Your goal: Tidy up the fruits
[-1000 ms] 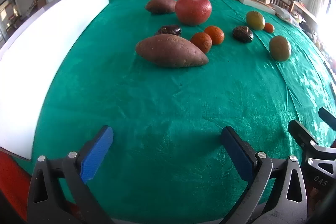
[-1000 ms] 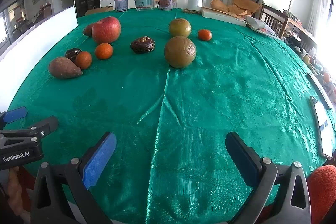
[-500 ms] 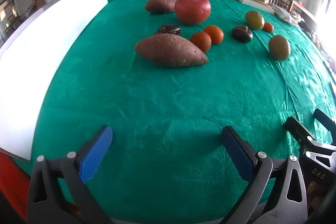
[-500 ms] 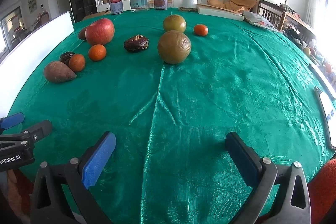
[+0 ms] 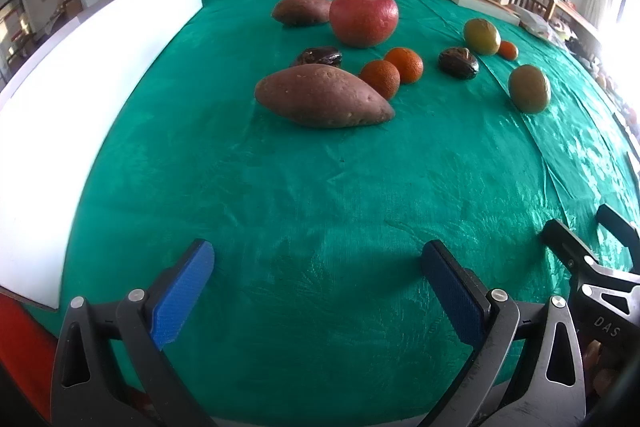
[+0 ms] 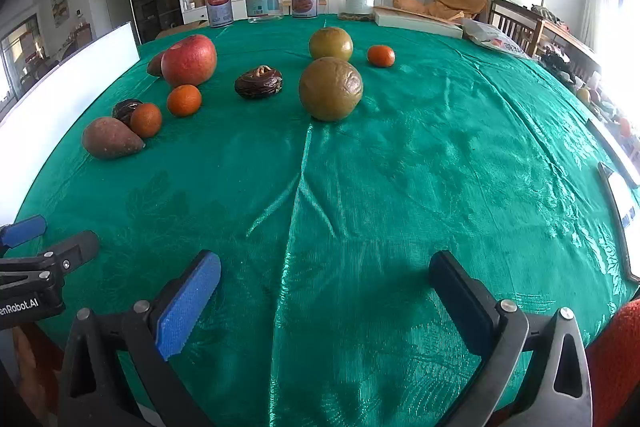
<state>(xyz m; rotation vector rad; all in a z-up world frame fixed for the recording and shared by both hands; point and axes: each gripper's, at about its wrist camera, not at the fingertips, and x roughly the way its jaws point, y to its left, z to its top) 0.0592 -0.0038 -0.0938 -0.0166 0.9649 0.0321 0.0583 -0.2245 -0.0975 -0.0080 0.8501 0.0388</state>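
Green cloth (image 6: 400,167) covers the surface, with a white board (image 5: 80,99) along its left edge. From the right wrist view, left to right across the upper half: a sweet potato (image 6: 110,138), a dark date (image 6: 125,109) behind a tangerine (image 6: 146,120), another tangerine (image 6: 184,100), a red apple (image 6: 189,60), a second date (image 6: 258,83), two brownish-green round fruits (image 6: 330,89) one behind the other, and a small tangerine (image 6: 381,55). Cans and jars (image 6: 263,1) stand at the far edge. Left claw (image 5: 318,283) and right claw (image 6: 326,287) both hover spread wide at the bottom of their frames, holding nothing, well apart from the fruit.
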